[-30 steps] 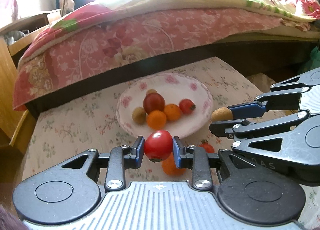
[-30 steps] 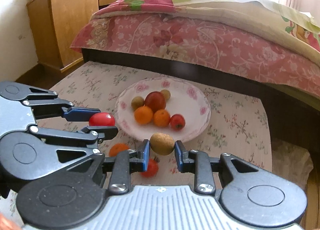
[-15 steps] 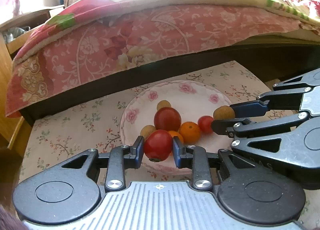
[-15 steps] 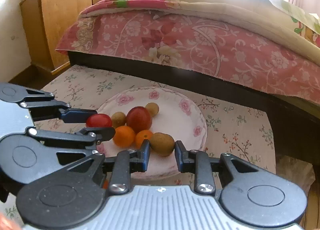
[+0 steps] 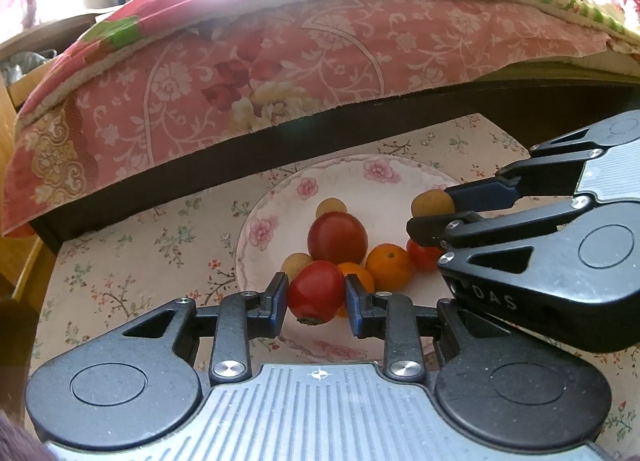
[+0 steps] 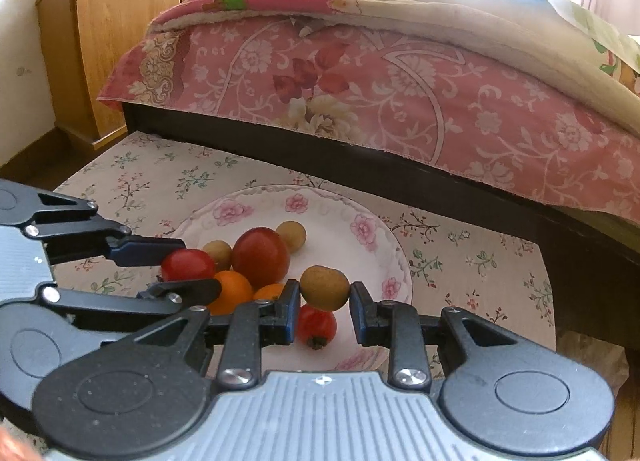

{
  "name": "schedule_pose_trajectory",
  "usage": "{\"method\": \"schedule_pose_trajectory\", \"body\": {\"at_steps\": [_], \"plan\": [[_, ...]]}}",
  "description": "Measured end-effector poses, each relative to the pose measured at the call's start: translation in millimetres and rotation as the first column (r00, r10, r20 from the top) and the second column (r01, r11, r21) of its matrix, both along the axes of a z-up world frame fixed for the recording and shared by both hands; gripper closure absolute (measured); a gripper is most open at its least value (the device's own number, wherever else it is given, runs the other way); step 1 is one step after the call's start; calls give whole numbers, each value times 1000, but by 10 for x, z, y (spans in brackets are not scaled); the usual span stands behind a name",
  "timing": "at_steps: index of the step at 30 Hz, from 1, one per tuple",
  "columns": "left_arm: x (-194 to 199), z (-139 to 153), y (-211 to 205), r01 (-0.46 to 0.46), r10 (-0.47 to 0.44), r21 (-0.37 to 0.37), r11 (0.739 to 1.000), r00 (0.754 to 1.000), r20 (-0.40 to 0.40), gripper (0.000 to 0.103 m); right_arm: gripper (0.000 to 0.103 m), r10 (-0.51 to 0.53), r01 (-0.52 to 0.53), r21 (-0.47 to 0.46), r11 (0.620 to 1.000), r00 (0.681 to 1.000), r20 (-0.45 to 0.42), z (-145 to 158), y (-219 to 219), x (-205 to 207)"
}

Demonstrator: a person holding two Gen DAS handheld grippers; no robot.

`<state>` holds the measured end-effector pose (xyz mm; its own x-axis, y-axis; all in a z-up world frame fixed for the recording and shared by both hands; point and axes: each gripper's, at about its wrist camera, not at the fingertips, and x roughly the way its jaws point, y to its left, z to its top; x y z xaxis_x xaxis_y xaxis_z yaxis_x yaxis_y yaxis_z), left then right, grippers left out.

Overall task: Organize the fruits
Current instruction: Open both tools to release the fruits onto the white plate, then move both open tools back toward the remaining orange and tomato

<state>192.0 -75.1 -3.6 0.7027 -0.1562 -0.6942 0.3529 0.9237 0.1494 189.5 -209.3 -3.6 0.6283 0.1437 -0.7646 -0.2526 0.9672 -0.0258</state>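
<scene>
A white plate with pink flowers [image 5: 344,181] [image 6: 332,209] holds a large dark-red fruit [image 5: 338,237] [image 6: 261,257], two oranges [image 5: 388,267], a small tomato [image 6: 317,325] and two small brown fruits [image 5: 331,207]. Over the plate's near left part, my left gripper [image 5: 316,297] [image 6: 188,265] is shut on a red tomato [image 5: 316,293]. To its right, my right gripper [image 6: 325,289] [image 5: 436,211] is shut on a brown round fruit [image 6: 325,287] [image 5: 432,203], which hangs just above the small tomato.
The plate sits on a low table with a floral cloth [image 6: 168,173]. Right behind it runs a dark bed frame [image 6: 400,165] under a pink floral quilt [image 6: 360,77]. A wooden cabinet [image 6: 112,33] stands at the far left. The table's right edge [image 6: 548,301] is near.
Both grippers have moved forward from the table's front to over the plate, each still holding its fruit. The loose fruits on the cloth in front have dropped out of view.
</scene>
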Motion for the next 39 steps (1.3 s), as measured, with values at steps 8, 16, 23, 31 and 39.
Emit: {"method": "schedule_pose_trajectory", "body": {"at_steps": [8,16,23,31,39], "plan": [[-8,9,-1,-3,3,0,1000,1000,12,57,70,-15,15,18,1000,1000,6,13,-38,29],[-23,37,-7,2,-2,-10,1000,1000,21,53,66,-29,29,32,999,999,16,55,-79,24],[-65,100,65,-18,19,-21,1000,999,32,52,66,-54,52,41,998,998,29,140,-135,-47],[-167,221,189,-42,43,-33,999,998,46,51,66,-54,53,45,998,998,17,203,-146,-197],[-340,276,312,-55,56,-39,998,998,40,49,65,-50,49,50,998,999,6,233,-142,-386]]}}
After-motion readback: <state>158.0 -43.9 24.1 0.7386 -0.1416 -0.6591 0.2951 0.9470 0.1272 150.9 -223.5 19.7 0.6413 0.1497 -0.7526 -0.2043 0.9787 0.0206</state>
